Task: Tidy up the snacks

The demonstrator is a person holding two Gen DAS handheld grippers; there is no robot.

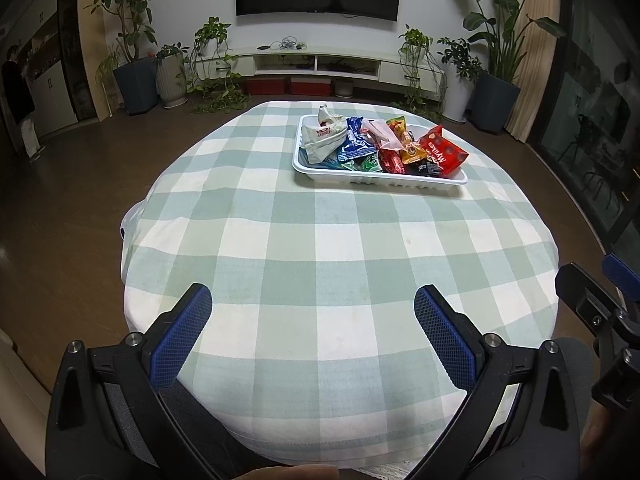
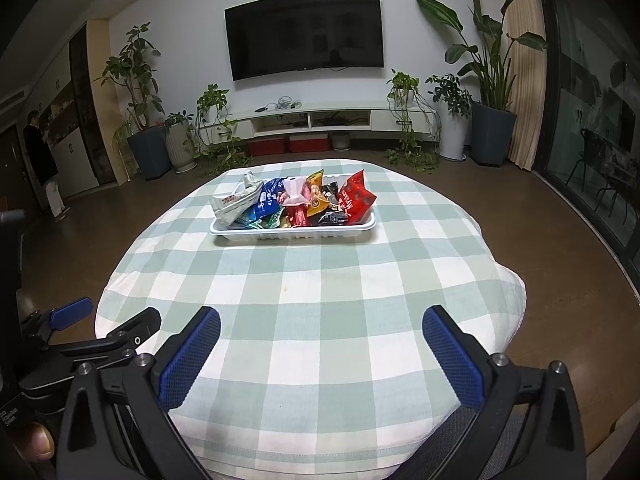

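A white tray [image 1: 380, 180] stands on the far part of the checked tablecloth [image 1: 320, 248] and holds several snack packets: a white pouch [image 1: 322, 138], a blue packet [image 1: 356, 146], a red bag [image 1: 444, 152]. The tray also shows in the right wrist view [image 2: 294, 233], with the white pouch [image 2: 234, 204] and red bag [image 2: 356, 198]. My left gripper [image 1: 313, 306] is open and empty over the near table edge. My right gripper [image 2: 320, 326] is open and empty, also near the front edge. Both are well short of the tray.
The round table is covered by a green and white cloth [image 2: 320, 280]. Behind it stand a TV console [image 2: 320, 120], potted plants [image 2: 492, 120] and red boxes [image 2: 288, 145]. A person [image 2: 44, 168] stands far left. Brown floor surrounds the table.
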